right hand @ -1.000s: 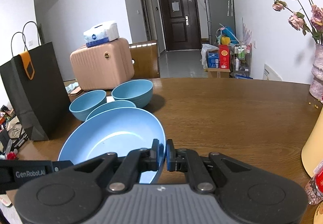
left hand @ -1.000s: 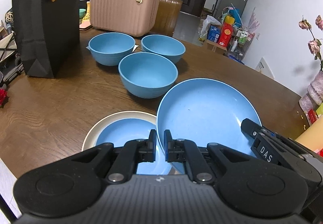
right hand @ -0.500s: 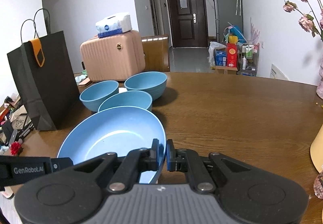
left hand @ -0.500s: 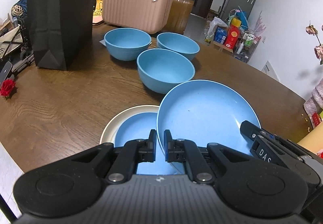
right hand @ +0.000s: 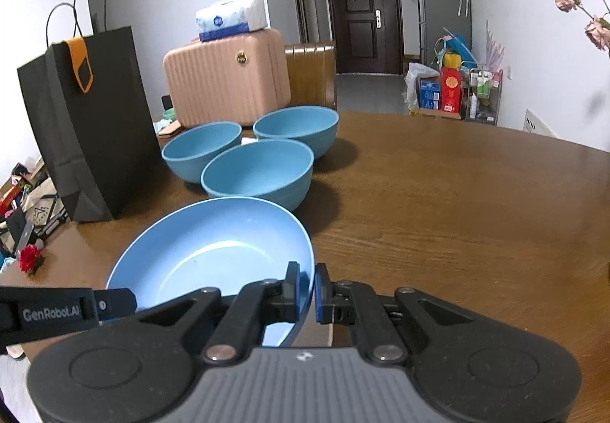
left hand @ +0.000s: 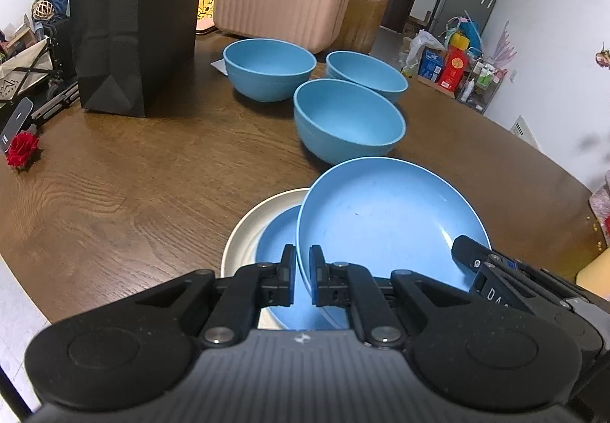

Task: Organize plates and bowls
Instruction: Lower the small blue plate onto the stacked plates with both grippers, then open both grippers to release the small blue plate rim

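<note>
The wooden table (left hand: 114,194) spreads ahead of both grippers, with three blue bowls (left hand: 349,124) farther out. The left gripper (left hand: 302,280) and right gripper (right hand: 307,291) each pinch opposite rims of one blue plate (left hand: 389,217), held above a cream plate (left hand: 248,228) carrying a second blue one just below.

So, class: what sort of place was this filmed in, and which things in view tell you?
Most likely a lived-in home, a dining area: a wooden table with blue bowls, a front door and a fridge behind.
</note>
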Tool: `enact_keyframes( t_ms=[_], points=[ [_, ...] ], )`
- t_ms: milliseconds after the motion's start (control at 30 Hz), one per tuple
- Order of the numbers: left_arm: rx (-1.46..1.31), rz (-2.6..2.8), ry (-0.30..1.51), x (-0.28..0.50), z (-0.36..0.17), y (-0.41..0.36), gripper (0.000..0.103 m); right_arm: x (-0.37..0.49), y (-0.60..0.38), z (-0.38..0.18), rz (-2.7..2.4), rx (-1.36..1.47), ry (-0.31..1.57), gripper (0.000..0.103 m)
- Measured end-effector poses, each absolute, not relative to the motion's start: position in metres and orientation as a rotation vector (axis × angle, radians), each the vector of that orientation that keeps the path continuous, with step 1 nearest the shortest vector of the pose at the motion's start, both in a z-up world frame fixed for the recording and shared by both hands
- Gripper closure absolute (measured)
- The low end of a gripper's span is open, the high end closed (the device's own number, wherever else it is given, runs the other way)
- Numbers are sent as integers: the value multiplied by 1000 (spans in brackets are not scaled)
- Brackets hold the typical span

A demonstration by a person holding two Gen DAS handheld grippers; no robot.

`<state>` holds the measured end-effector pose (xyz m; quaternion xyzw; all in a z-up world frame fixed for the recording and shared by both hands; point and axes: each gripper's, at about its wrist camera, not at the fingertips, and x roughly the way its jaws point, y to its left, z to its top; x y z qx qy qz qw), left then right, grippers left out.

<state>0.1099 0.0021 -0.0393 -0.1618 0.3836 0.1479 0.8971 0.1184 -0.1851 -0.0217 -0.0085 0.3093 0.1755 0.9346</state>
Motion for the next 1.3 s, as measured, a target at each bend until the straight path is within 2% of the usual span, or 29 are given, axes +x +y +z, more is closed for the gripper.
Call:
enact_keyframes(
  t_ms=[600, 1300],
  points=[
    [-316, 309, 824, 119, -78, 20, 96, 130, -157, -59, 356, -74, 692, 95],
    [-229, 309, 785, 119, -90, 14, 95, 131, -146, -79, 366, -139, 676, 92]
  ],
)
